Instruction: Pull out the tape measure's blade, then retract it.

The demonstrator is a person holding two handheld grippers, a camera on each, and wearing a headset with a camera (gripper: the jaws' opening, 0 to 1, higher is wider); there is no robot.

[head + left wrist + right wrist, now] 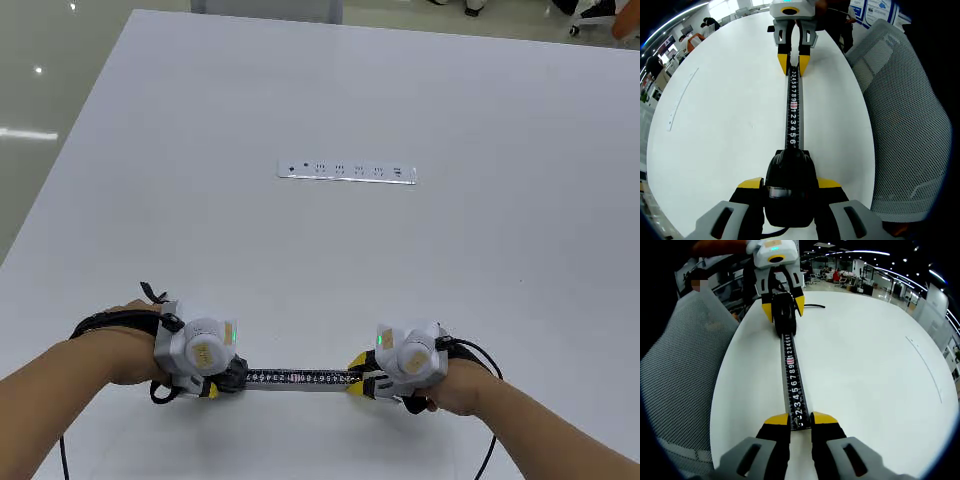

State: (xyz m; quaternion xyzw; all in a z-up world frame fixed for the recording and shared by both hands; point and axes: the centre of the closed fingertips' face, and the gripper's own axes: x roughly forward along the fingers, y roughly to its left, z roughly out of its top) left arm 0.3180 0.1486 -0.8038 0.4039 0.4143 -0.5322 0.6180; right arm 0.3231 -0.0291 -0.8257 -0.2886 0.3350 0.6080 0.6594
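Your left fingers are closed on the tape measure's case; your right fingers pinch the blade tip, so retracting means feeding straight along it leftward.

Open table between blade and power strip

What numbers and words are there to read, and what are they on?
"3 4 5 6 7 8 9", a red mark, then "1 2 3 4 5 6": black digits on the blade, pulled from the tape measure.
The red mark: likely "10", too small to be sure.
Markings on the power strip: too small to read.
Print on the wall posters: blurred.
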